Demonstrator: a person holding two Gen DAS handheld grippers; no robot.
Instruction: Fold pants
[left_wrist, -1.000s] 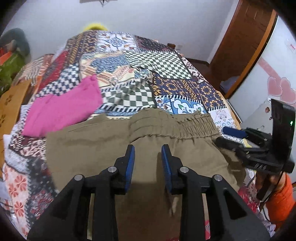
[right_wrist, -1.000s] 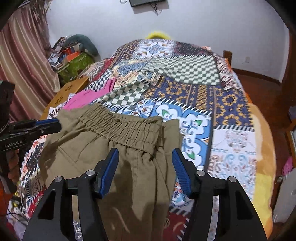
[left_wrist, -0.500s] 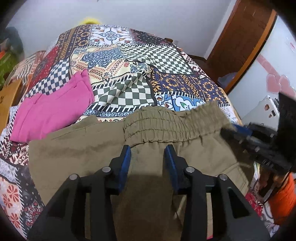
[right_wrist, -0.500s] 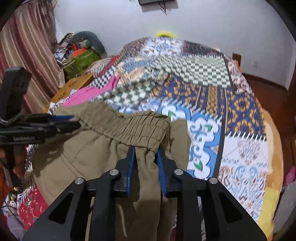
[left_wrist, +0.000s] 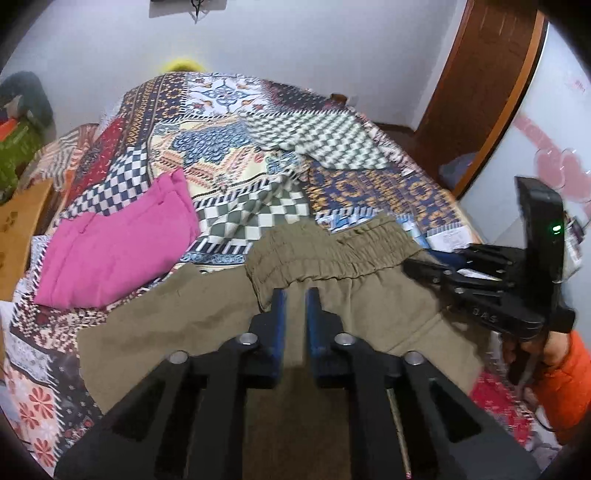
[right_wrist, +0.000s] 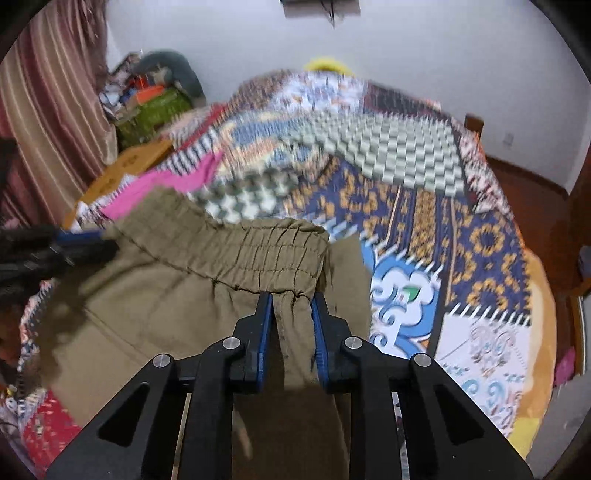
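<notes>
Olive-green pants (left_wrist: 207, 325) with an elastic waistband (left_wrist: 332, 251) lie at the near edge of the patchwork bed. My left gripper (left_wrist: 294, 295) is shut on the cloth just below the waistband's left part. My right gripper (right_wrist: 292, 299) is shut on a bunch of cloth below the waistband's right end (right_wrist: 258, 254). The waistband is lifted off the bed and bunched. The right gripper shows in the left wrist view (left_wrist: 469, 284) at the right; the left gripper shows in the right wrist view (right_wrist: 55, 247) at the left. The pant legs hang below, out of view.
Folded pink pants (left_wrist: 114, 247) lie on the bed to the left of the olive pants. The patchwork bedspread (left_wrist: 258, 147) stretches away to the far wall. A cardboard box (right_wrist: 129, 166) and clutter (right_wrist: 155, 99) stand at the left; a wooden door (left_wrist: 487, 92) at the right.
Both grippers have closed on the pants below the waistband, the right one first. The waistband has risen off the bed and bunched inward.
</notes>
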